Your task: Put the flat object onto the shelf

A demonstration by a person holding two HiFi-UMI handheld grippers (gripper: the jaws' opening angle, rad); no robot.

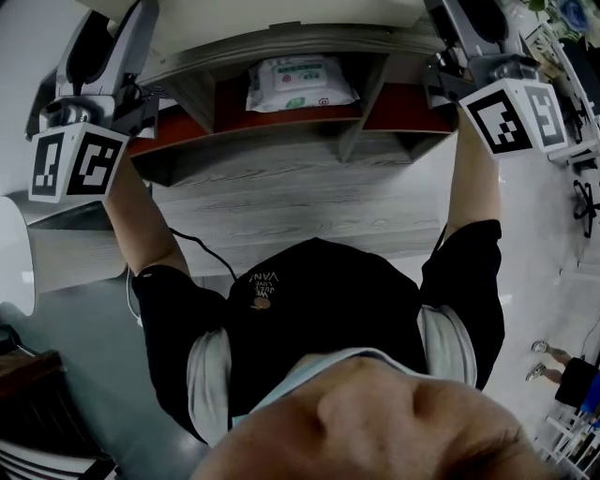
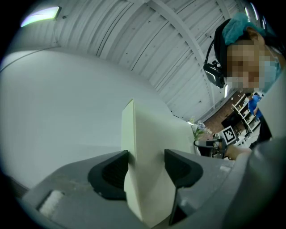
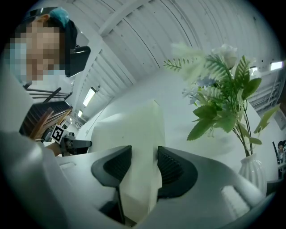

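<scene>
A flat cream panel (image 1: 281,17) is held level above the grey wooden shelf (image 1: 281,173), which has red-lined compartments. My left gripper (image 1: 131,42) grips the panel's left end and my right gripper (image 1: 459,37) its right end. In the left gripper view the panel's edge (image 2: 149,147) stands between the dark pads (image 2: 109,174), and the left gripper (image 2: 145,170) is shut on it. In the right gripper view the panel (image 3: 134,138) is pinched the same way by the right gripper (image 3: 144,167). Each gripper view shows the other gripper's marker cube at the panel's far end.
A pack of wet wipes (image 1: 298,82) lies in the shelf's middle compartment. A white vase (image 3: 252,167) with artificial flowers (image 3: 223,85) stands close to the right gripper. White racks (image 1: 574,66) stand at the right. My torso is just in front of the shelf.
</scene>
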